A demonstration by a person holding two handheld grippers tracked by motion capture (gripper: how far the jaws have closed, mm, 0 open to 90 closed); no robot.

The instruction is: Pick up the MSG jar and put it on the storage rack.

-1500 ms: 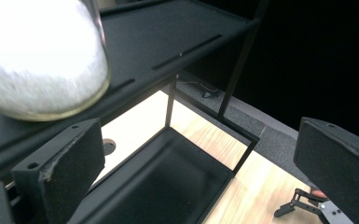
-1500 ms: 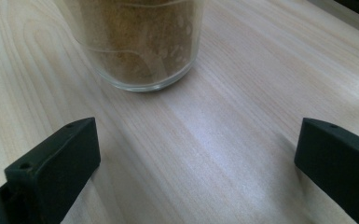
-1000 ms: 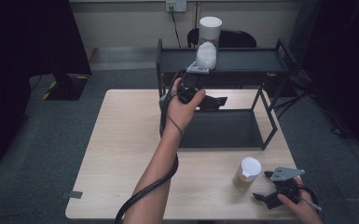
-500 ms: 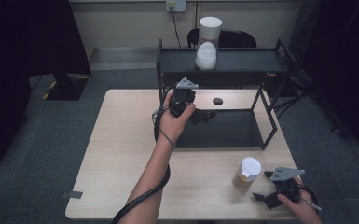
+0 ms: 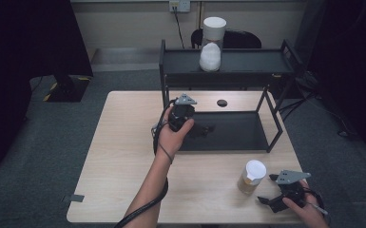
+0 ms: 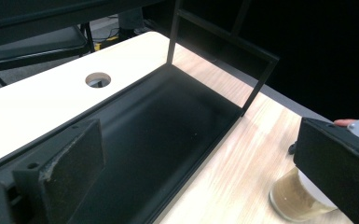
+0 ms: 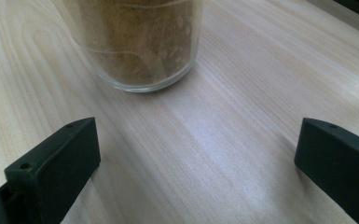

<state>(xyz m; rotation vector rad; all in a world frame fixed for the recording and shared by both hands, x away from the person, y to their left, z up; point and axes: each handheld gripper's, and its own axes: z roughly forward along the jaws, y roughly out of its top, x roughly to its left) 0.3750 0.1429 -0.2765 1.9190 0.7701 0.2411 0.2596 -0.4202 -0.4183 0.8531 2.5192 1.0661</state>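
A tall jar of white powder (image 5: 212, 45) with a white lid stands on the top shelf of a black two-tier rack (image 5: 247, 61). A shorter jar of brown powder (image 5: 253, 176) (image 6: 293, 201) (image 7: 140, 42) with a white lid stands on the table's front right. My left gripper (image 5: 200, 129) (image 6: 205, 177) is open and holds nothing, at the left end of the rack's lower shelf (image 6: 168, 121). My right gripper (image 5: 270, 201) (image 7: 196, 163) is open low over the table, just right of the brown jar and not touching it.
The wooden table (image 5: 123, 156) has a round cable hole (image 5: 222, 102) (image 6: 98, 79) behind the lower shelf. The rack's upright posts (image 5: 163, 80) stand beside my left hand. A dark chair (image 5: 247, 40) stands behind the table. Bare tabletop lies to the left.
My left gripper has drawn back and down from beside the white jar on the top shelf to the lower shelf's left end. The white jar stays put. The right gripper has not moved.
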